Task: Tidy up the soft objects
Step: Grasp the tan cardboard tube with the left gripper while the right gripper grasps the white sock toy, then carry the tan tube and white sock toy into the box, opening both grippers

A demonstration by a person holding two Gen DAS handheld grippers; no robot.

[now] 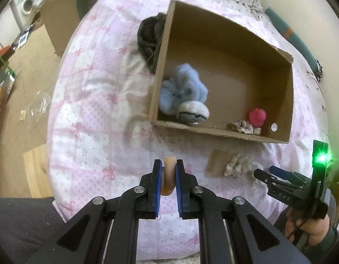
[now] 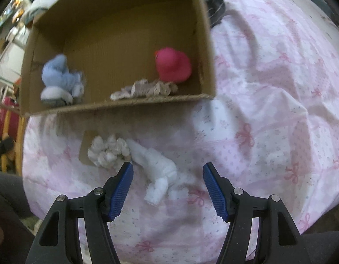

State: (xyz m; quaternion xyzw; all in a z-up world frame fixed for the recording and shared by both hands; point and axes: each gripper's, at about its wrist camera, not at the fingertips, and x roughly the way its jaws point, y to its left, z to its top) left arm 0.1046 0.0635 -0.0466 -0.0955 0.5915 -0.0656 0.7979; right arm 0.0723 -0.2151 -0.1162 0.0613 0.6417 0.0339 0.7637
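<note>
My left gripper (image 1: 168, 165) is shut on a peach soft ring (image 1: 170, 176), held above the bed in front of the cardboard box (image 1: 204, 130). The box holds a blue plush (image 1: 182, 88), a white-grey ball (image 1: 193, 114), a pink duck (image 1: 257, 116) and a beige scrunchie (image 1: 244, 127). My right gripper (image 2: 168, 169) is open above a white rolled cloth (image 2: 157, 165). A cream scrunchie (image 2: 109, 150) lies just left of it, on a cardboard scrap. The right gripper also shows in the left wrist view (image 1: 265, 172), beside that scrunchie (image 1: 237, 164).
The pink-patterned bedspread (image 1: 92, 121) covers the bed. A dark bundle (image 1: 150, 35) lies against the box's far left wall. Cardboard and a washing machine (image 1: 26, 2) stand on the floor to the left. A teal item (image 1: 288, 33) lies at the far right.
</note>
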